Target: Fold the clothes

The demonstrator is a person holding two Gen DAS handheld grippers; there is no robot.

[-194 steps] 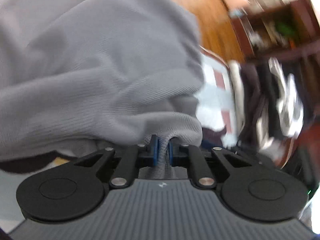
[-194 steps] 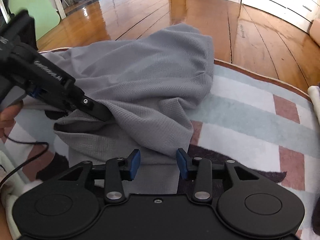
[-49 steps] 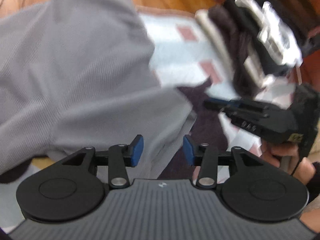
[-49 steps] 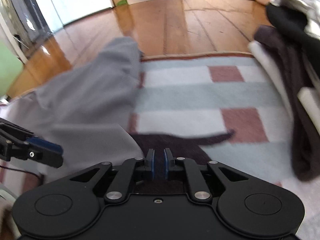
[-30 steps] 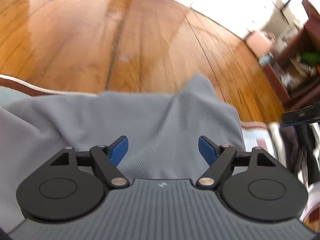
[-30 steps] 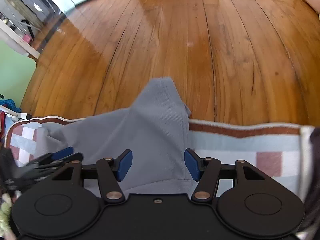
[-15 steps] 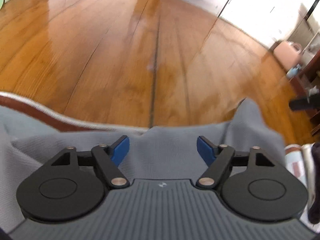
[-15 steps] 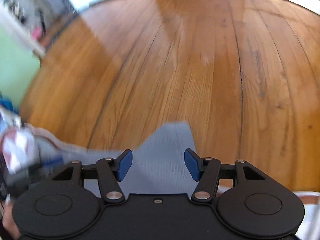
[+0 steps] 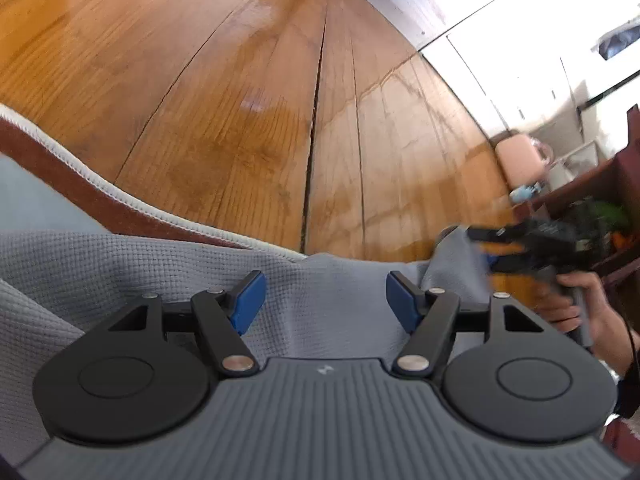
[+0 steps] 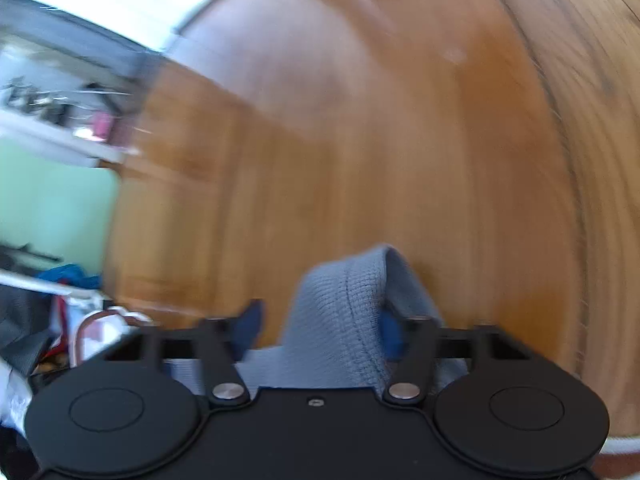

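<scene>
Currently grey waffle-knit garment [image 9: 120, 272] spread unfolded on rug — left gripper [image 9: 322, 300] wide, empty; right gripper [image 10: 320, 328] wide, straddling hem.

A lived-in home: polished wooden floor [image 9: 248, 80], a bordered rug [image 9: 60, 160], white cupboards [image 9: 520, 60], a dark wooden shelf unit [image 9: 612, 184], and a green wall [image 10: 48, 200].

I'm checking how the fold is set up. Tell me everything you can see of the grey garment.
The grey garment is a waffle-textured knit, lying rumpled on the rug, its far edge reaching over the rug's border toward the wood floor. A stitched hem corner stands up between the open right gripper fingers. The left gripper is open above the cloth.
</scene>
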